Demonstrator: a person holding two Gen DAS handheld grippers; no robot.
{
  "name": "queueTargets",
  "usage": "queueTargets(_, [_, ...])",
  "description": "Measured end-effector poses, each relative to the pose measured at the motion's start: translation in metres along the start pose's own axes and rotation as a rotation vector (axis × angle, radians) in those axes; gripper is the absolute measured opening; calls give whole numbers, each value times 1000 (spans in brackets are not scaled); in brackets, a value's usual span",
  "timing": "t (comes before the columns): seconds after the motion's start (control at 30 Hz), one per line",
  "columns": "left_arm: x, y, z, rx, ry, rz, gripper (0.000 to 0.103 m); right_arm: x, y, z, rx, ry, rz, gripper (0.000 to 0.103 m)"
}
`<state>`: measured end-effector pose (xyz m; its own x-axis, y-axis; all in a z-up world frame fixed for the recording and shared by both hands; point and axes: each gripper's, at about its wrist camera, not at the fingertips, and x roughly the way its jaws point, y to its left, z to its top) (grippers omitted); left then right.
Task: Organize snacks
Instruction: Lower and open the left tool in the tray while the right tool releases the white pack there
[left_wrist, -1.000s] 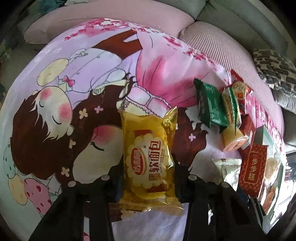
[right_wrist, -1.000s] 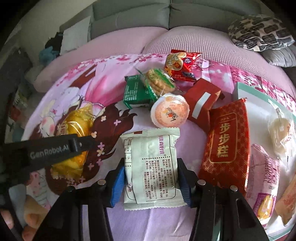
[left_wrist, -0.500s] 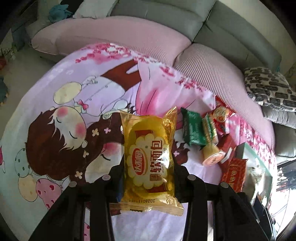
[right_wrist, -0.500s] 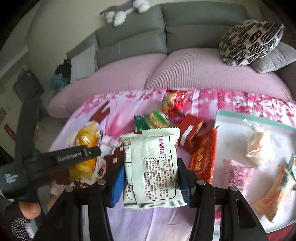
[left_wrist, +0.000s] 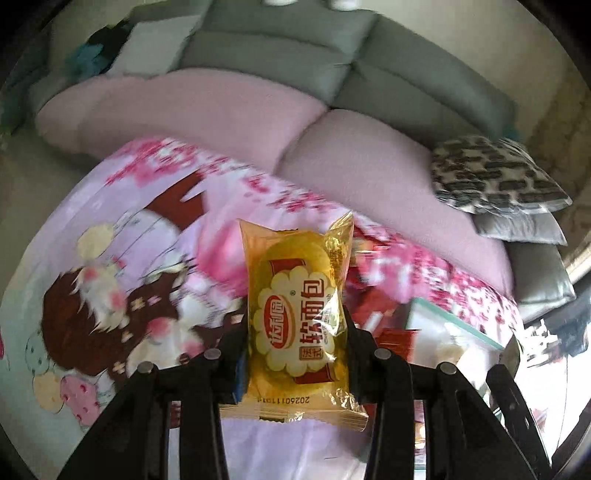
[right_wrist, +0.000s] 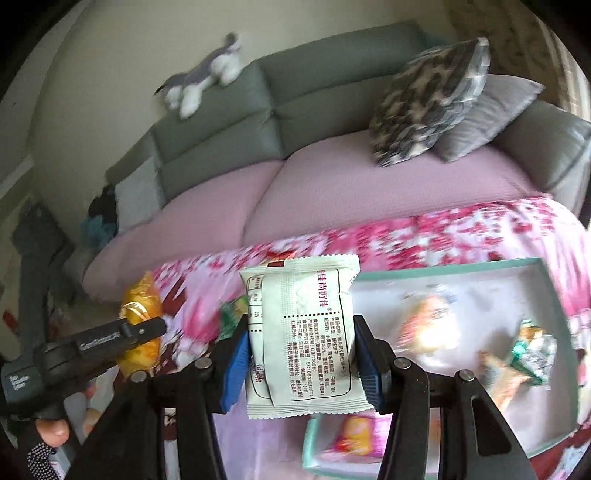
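My left gripper is shut on a yellow soft-bread packet and holds it up above the pink cartoon cloth. It also shows in the right wrist view at the left. My right gripper is shut on a white snack packet with printed text, held above the left edge of a white tray with a teal rim. The tray holds several wrapped snacks. Red packets lie blurred on the cloth behind the yellow packet.
A grey sofa with pink seat covers runs behind the cloth. A patterned cushion and a grey cushion lie on it at the right. A plush toy sits on the backrest.
Both grippers have risen and tilted up with their packets. The right gripper has moved right over the tray. The loose snacks on the cloth have dropped mostly out of sight.
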<state>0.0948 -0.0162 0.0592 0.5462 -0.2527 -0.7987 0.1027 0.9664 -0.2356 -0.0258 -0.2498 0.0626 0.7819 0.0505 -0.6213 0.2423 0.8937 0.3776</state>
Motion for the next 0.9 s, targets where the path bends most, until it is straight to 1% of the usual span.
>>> queueTargets(0.1, [5,-31,1,61,2,-29,42,-10,-27,6,52,-28,-45,55])
queueTargets(0.17, [9,-49,-1,91,14,-50,42,-14,-46,9,97,-37,-60,55])
queueTargets(0.23, [16,-70,-6,132,28,-78,42,-17,-65,11,147,-45,-83,55])
queueTargets(0.33, [26,-98,-15,195,48,-96,42,-22,-94,13,206,-55,-133,55])
queueTargets(0.47, [44,-132,-26,266,85,-127,42,-24,-123,11,277,-49,-153,55])
queueTargets(0.5, [51,-141,-30,280,104,-139,42,-24,-130,10,293,-47,-158,55])
queueTargets(0.6, [68,-156,-38,308,144,-165,42,-25,-147,7,328,-42,-167,55])
queueTargets(0.7, [81,-165,-44,330,171,-167,42,-22,-159,4,354,-38,-175,55])
queueTargets(0.83, [92,-178,-48,362,177,-179,42,-14,-162,2,355,-23,-178,55])
queueTargets(0.9, [96,-180,-47,363,181,-163,42,-11,-159,3,336,-24,-173,55])
